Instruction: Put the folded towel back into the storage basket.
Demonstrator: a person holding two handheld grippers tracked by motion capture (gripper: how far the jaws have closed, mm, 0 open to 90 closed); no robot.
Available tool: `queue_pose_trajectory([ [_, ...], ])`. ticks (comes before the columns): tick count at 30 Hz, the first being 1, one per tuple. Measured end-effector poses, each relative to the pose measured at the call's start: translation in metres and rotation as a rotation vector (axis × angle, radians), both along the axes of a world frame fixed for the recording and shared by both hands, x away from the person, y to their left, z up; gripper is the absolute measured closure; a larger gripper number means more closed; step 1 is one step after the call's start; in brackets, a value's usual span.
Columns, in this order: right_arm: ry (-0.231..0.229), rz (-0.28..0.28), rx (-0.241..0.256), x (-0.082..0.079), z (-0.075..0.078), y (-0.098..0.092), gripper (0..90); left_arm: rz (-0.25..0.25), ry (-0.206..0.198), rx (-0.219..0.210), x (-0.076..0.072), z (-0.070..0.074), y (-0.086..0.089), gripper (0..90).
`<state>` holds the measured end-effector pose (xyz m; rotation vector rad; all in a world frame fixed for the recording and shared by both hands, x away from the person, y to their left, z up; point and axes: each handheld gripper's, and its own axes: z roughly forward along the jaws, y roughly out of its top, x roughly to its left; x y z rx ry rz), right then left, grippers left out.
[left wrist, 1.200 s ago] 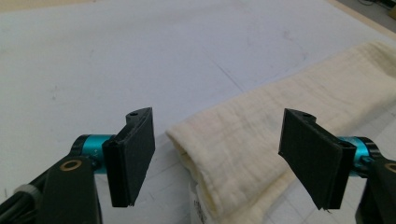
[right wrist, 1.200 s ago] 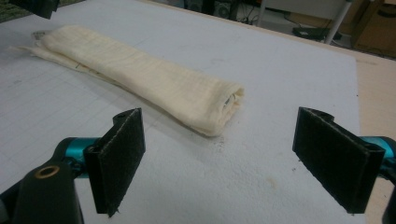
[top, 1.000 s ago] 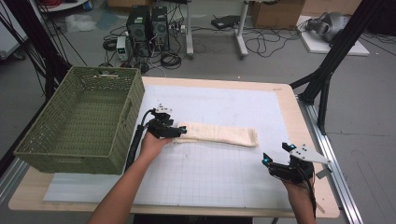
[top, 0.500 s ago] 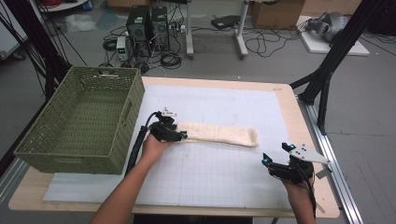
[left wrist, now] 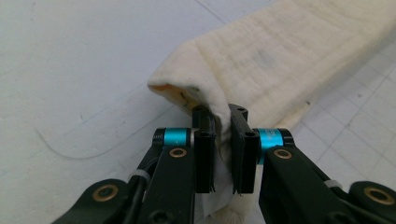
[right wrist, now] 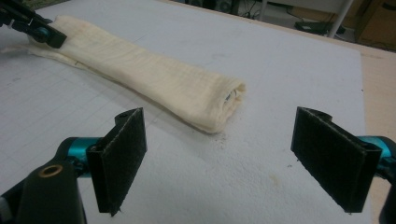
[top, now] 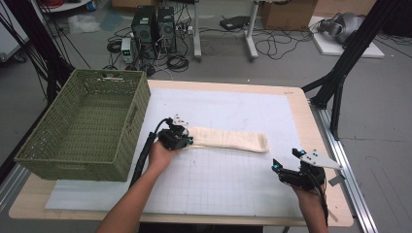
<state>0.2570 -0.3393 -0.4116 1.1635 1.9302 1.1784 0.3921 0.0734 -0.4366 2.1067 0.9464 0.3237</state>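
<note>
A cream cloth (top: pixel 228 139), folded into a long strip, lies across the middle of the white mat (top: pixel 233 107). My left gripper (top: pixel 183 141) is at the strip's left end, shut on the cloth (left wrist: pixel 280 56): the left gripper view has fabric pinched between its two black jaws (left wrist: pixel 223 140). My right gripper (top: pixel 285 166) is open near the table's front right, a little way from the strip's right end. In the right gripper view the cloth (right wrist: pixel 154 77) lies ahead beyond the wide-apart pads (right wrist: pixel 116 158), nothing between them.
A green woven basket (top: pixel 82 127) stands at the left edge of the table, just left of my left hand. The wooden table edge (top: pixel 320 145) runs along the right. Computers and cables lie on the floor beyond the table.
My left gripper has shifted slightly right along with the cloth's left end. The right gripper has stayed where it was, open.
</note>
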Motion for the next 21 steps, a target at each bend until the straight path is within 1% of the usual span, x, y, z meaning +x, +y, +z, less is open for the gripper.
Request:
queue_pose_trajectory([
  [1,-0.002,-0.001,0.003,0.001,0.0,0.0,16.5,0.005,-0.01,-0.021,-0.001,0.0,0.001,81.6],
  [2,-0.001,-0.003,0.006,0.002,0.0,0.0,16.4,0.007,-0.012,-0.042,-0.002,-0.001,0.003,81.7],
  [4,-0.002,-0.002,0.01,0.005,0.001,0.0,16.4,0.006,-0.026,-0.074,-0.004,-0.003,0.006,81.7],
  [6,0.005,-0.002,0.023,0.008,0.0,0.001,16.4,-0.01,-0.035,-0.081,-0.006,-0.003,0.008,81.7],
  [7,0.008,-0.001,0.02,0.01,0.0,0.002,16.1,-0.018,-0.04,-0.082,-0.007,-0.002,0.008,81.7],
  [8,0.015,-0.002,0.029,0.012,0.0,0.003,15.3,-0.024,-0.051,-0.088,-0.008,-0.001,0.008,81.8],
  [11,0.015,0.007,0.02,0.016,0.001,0.007,15.1,-0.028,-0.071,-0.108,-0.01,0.004,0.008,81.8],
  [15,0.024,-0.007,0.004,0.022,0.001,0.009,15.1,-0.032,-0.078,-0.125,-0.012,0.007,0.008,81.8],
  [16,0.033,-0.027,0.007,0.027,0.001,0.009,15.1,-0.035,-0.083,-0.126,-0.013,0.009,0.009,81.7],
  [17,0.038,-0.031,0.01,0.03,0.001,0.009,15.1,-0.035,-0.083,-0.126,-0.013,0.009,0.009,81.7],
  [18,0.042,-0.037,0.018,0.034,0.001,0.009,15.1,-0.041,-0.088,-0.141,-0.015,0.011,0.009,81.7],
  [19,0.044,-0.039,0.017,0.036,0.001,0.009,15.1,-0.046,-0.091,-0.147,-0.015,0.011,0.009,81.8],
  [21,0.06,-0.038,0.017,0.044,-0.001,0.009,15.1,-0.047,-0.091,-0.148,-0.016,0.012,0.009,81.8],
])
